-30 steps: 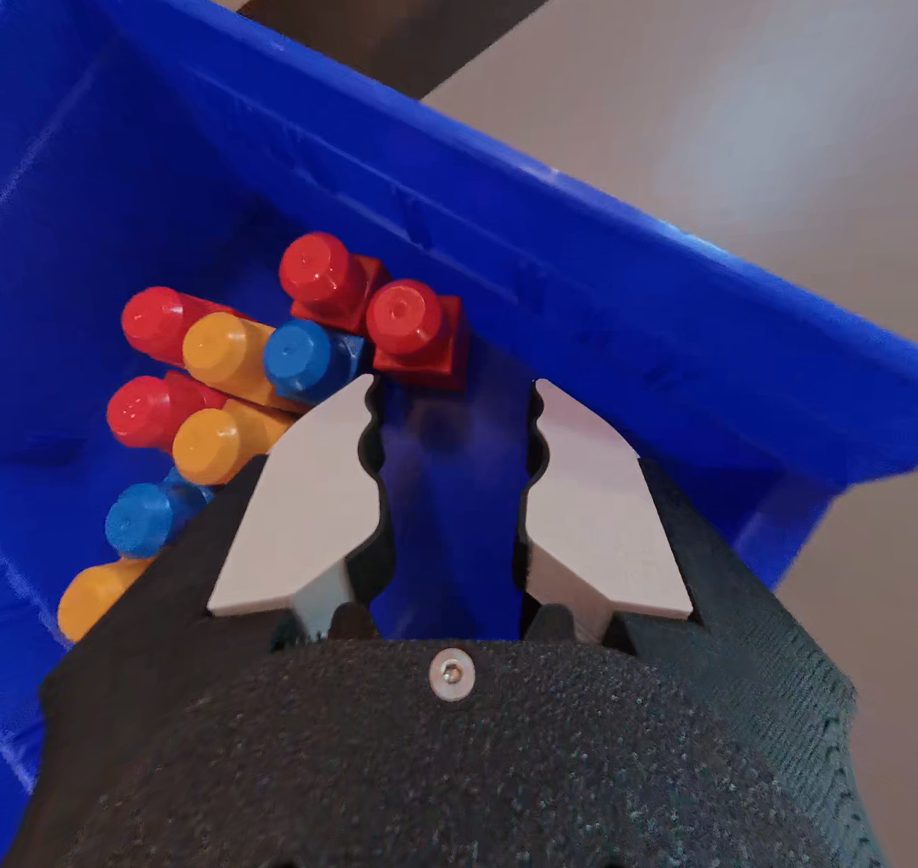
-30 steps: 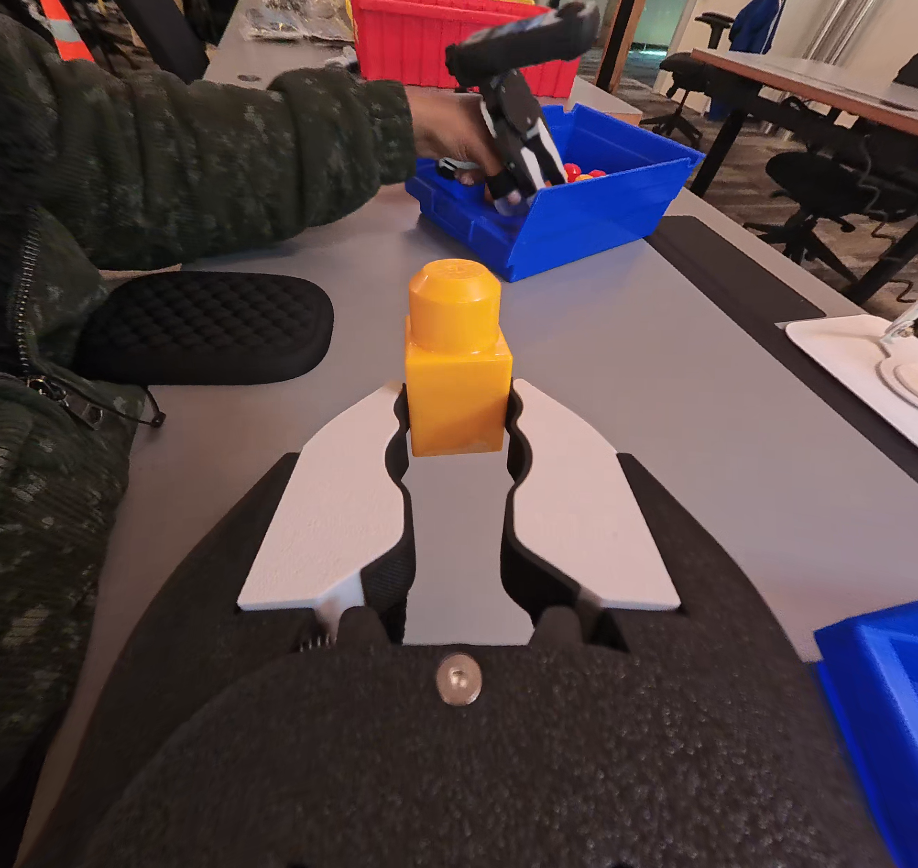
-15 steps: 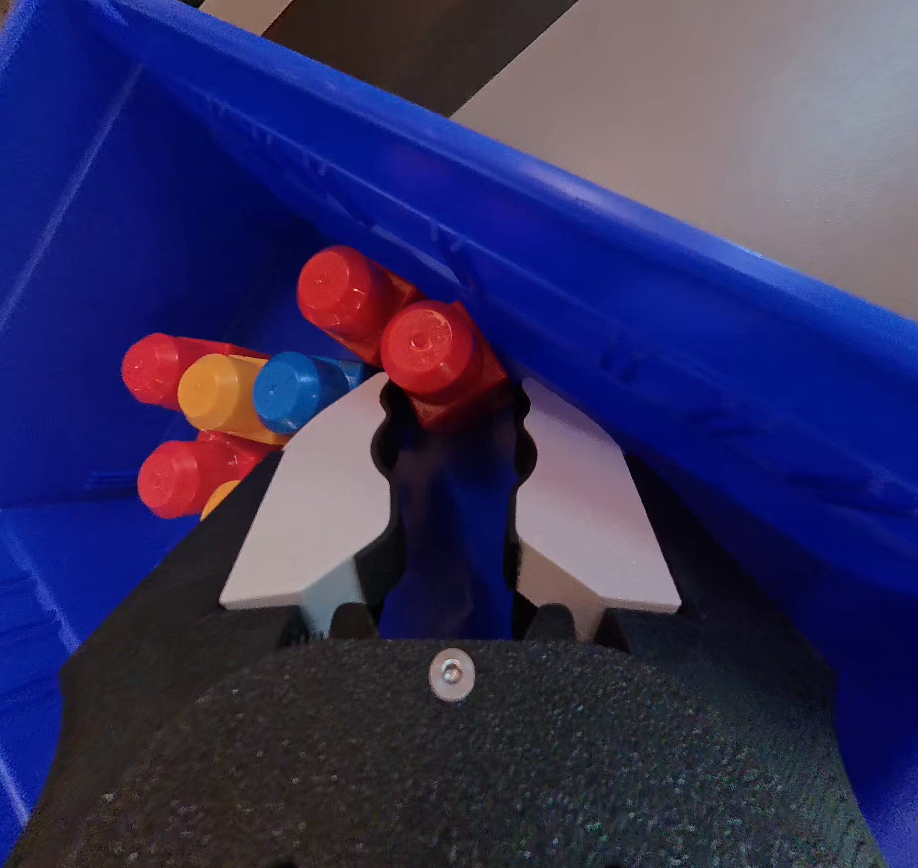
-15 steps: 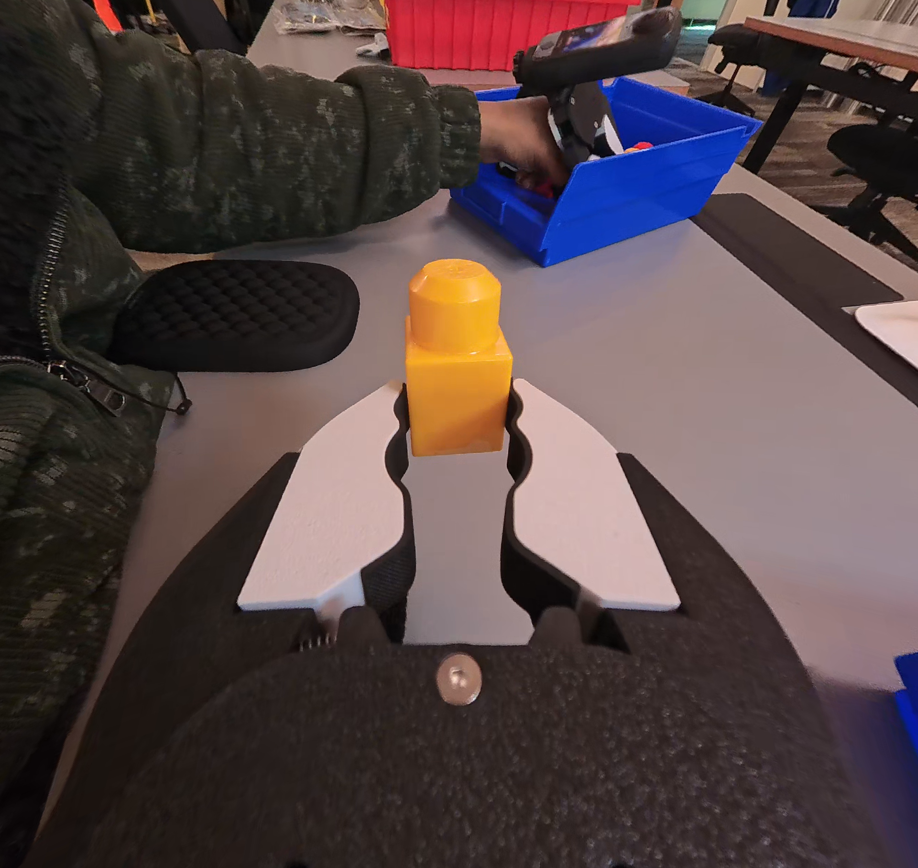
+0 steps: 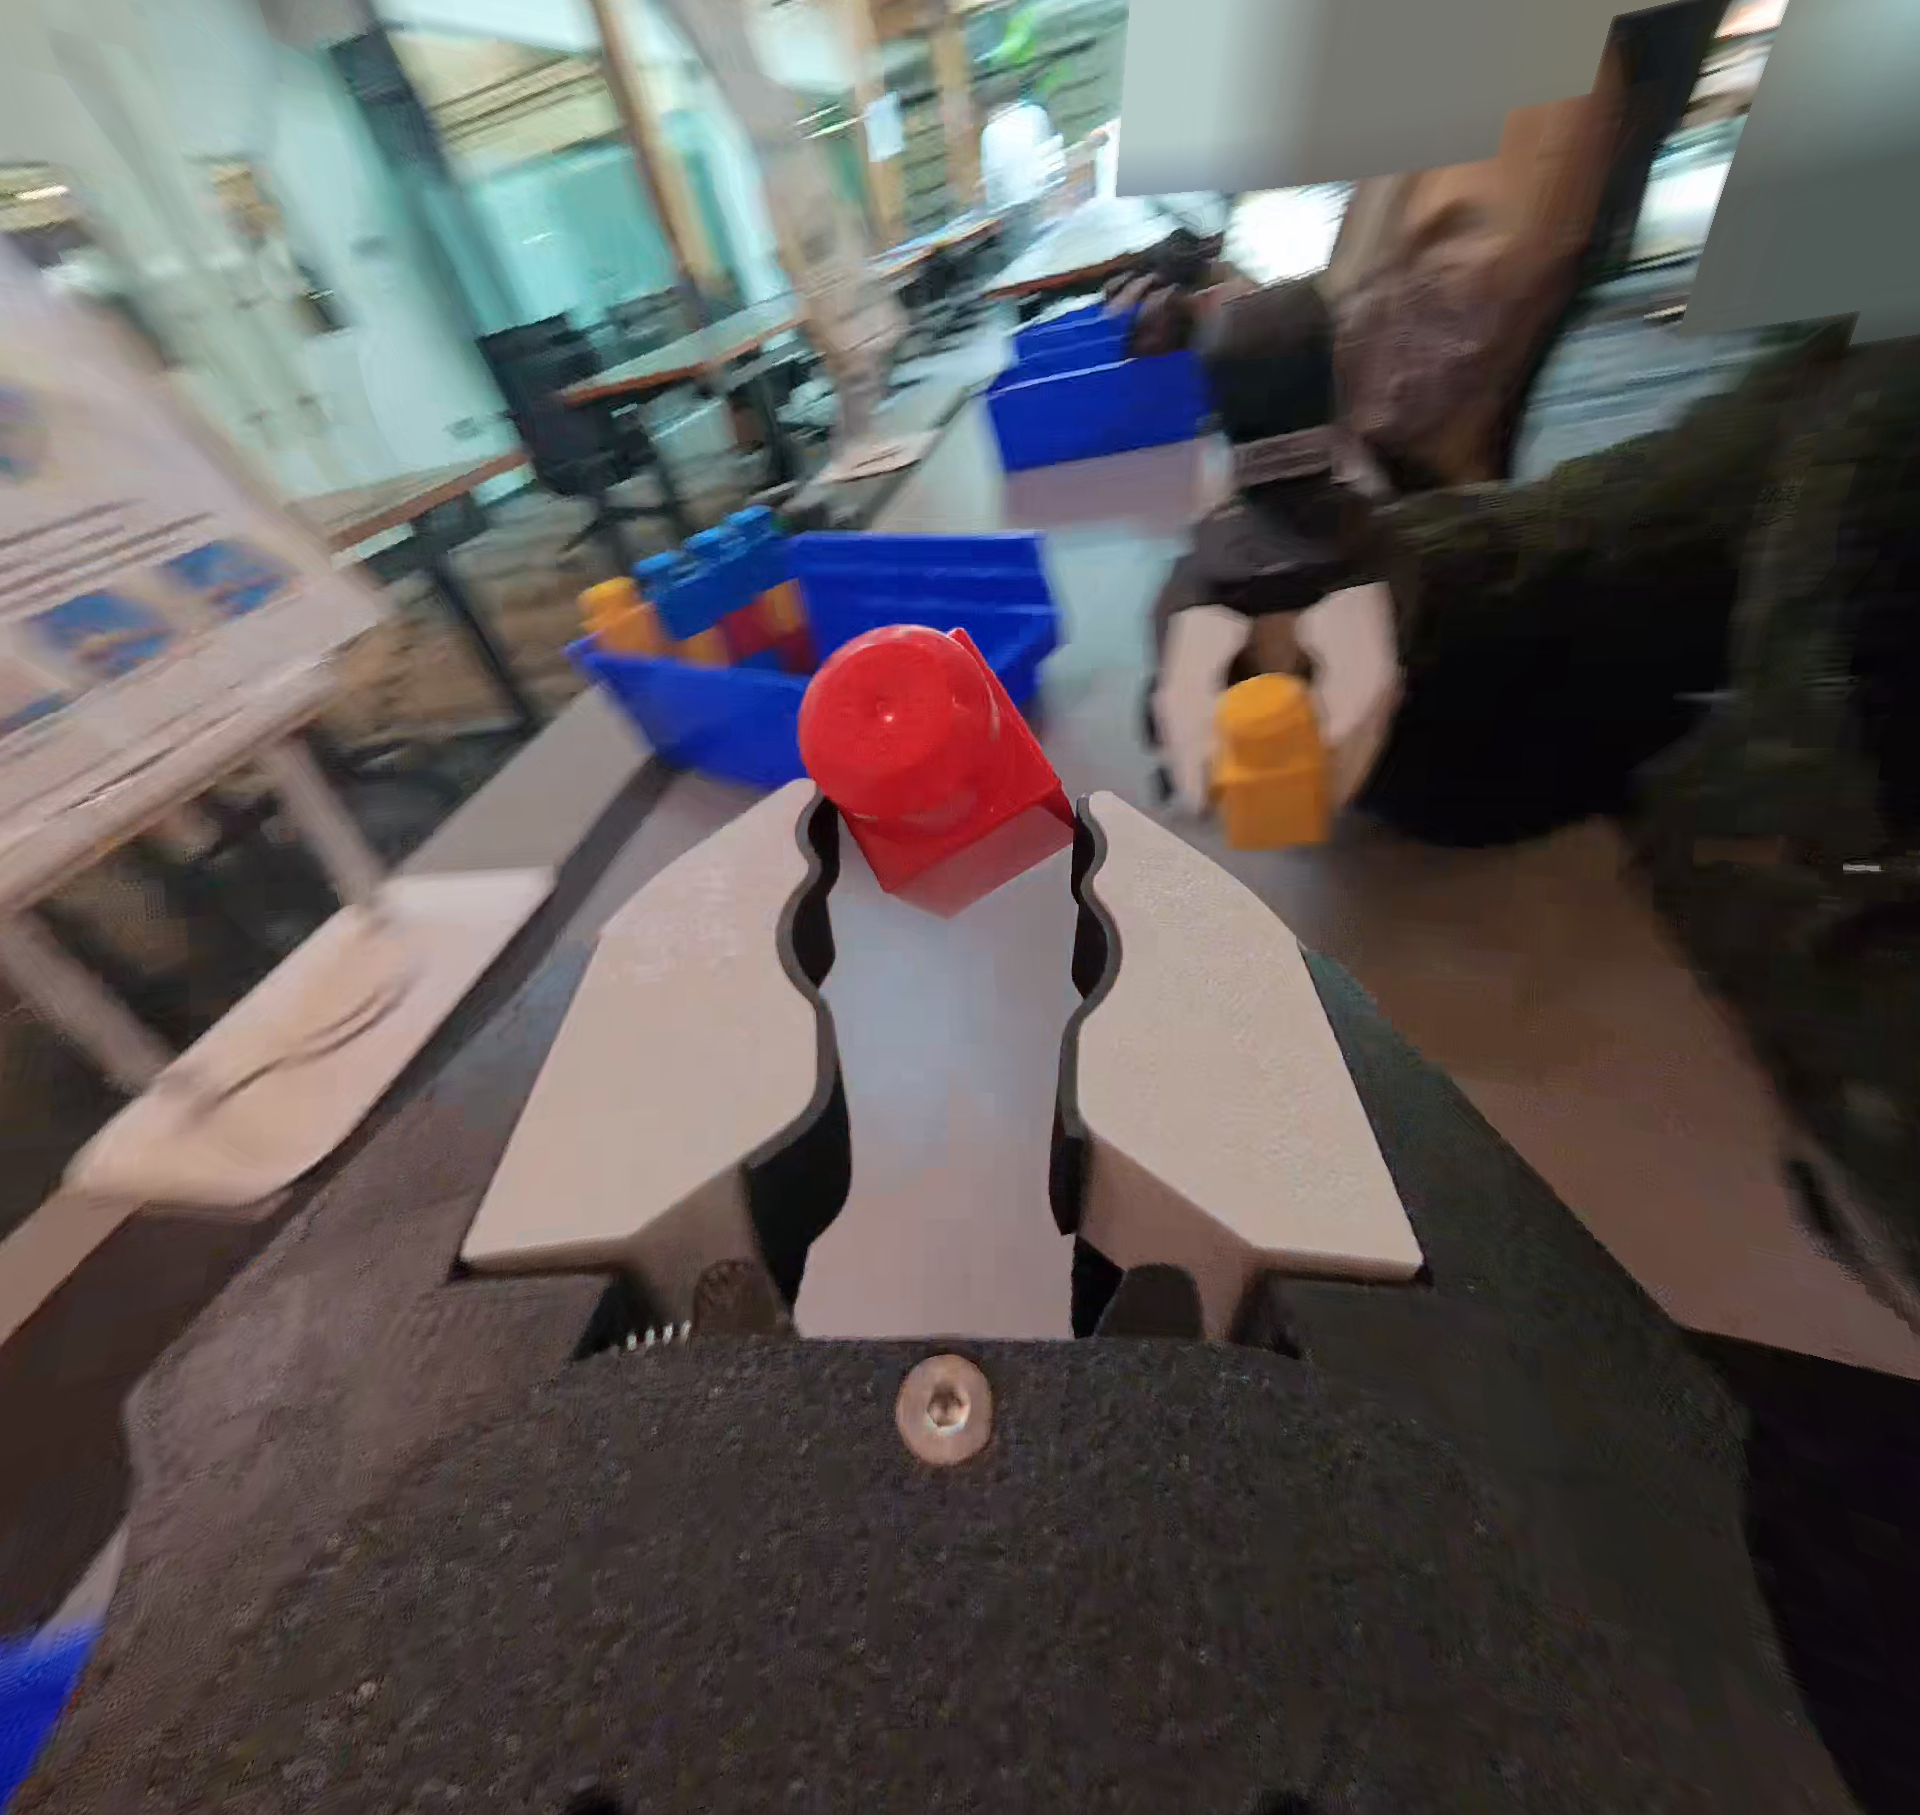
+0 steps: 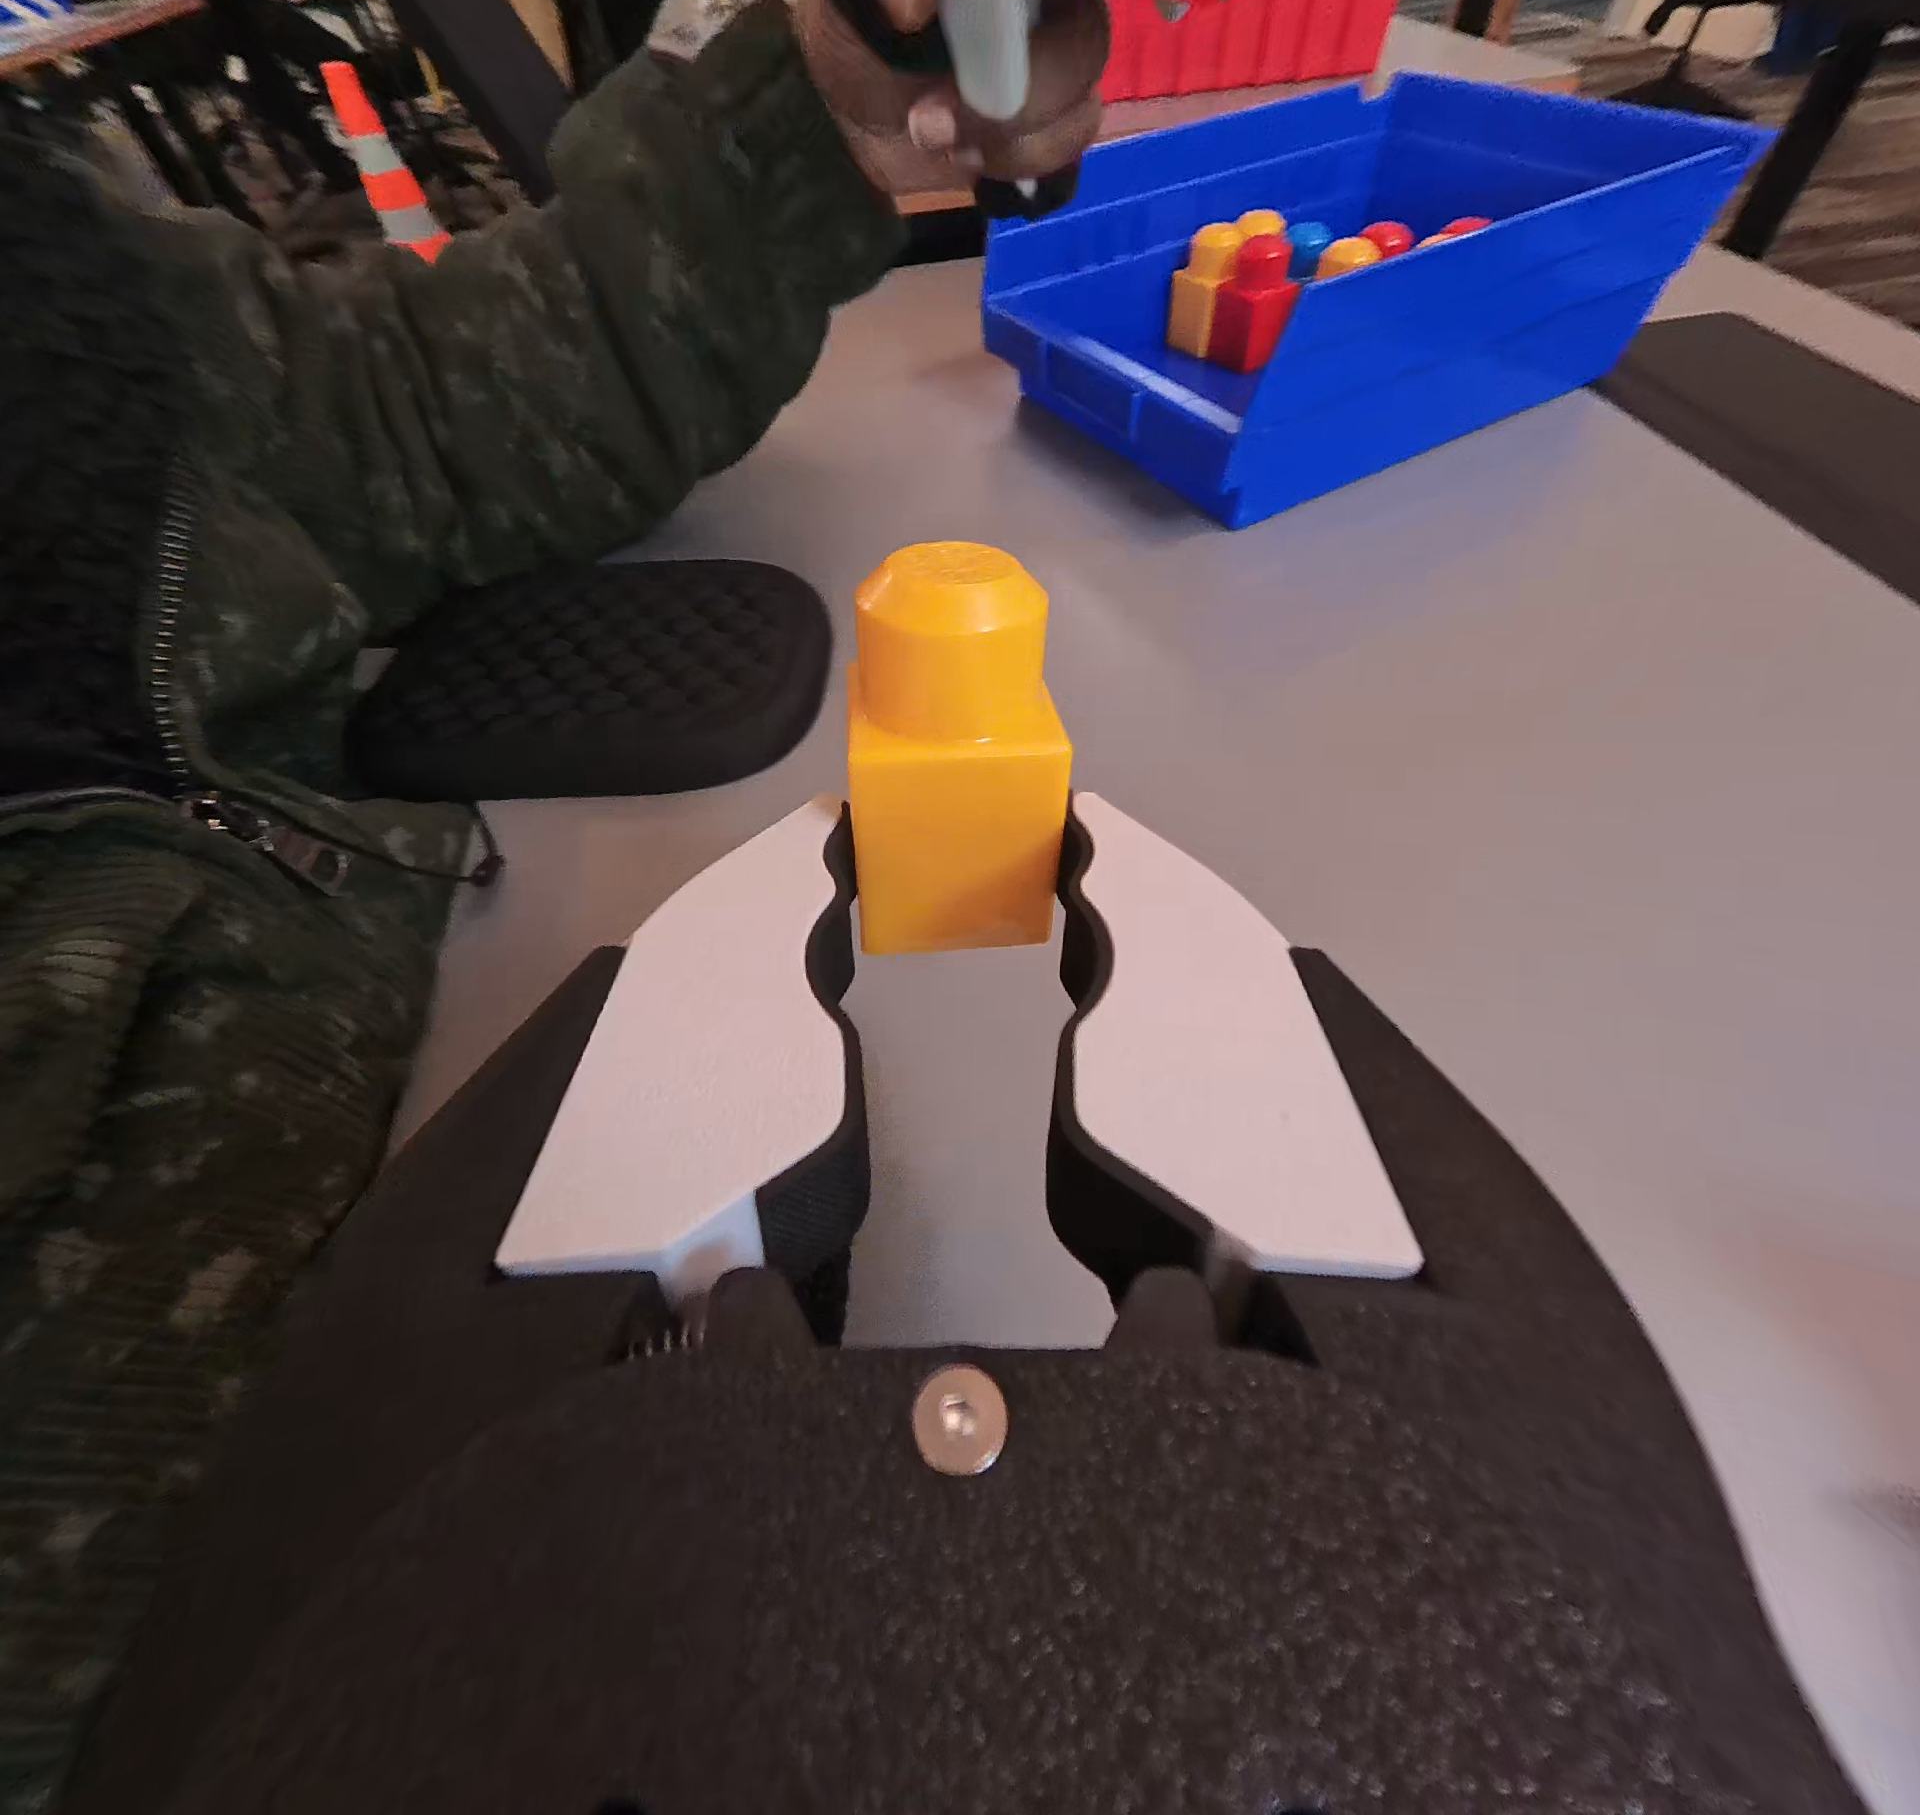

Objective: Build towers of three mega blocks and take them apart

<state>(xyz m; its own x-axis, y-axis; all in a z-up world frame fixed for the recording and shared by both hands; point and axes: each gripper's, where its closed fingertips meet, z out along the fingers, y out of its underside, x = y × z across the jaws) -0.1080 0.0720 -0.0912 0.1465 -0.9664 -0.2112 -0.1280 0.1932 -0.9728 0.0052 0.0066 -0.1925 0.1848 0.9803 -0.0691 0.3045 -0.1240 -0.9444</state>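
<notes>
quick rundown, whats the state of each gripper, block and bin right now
left gripper: shut on the red block, lifted off the table
red block: gripped, tilted, stud toward the camera
right gripper: shut on the orange block
orange block: upright, stud up, gripped at its base
blue bin: open-topped, on the grey table, red, orange and blue blocks inside
second blue bin: holds a heap of blocks, blurred
</notes>
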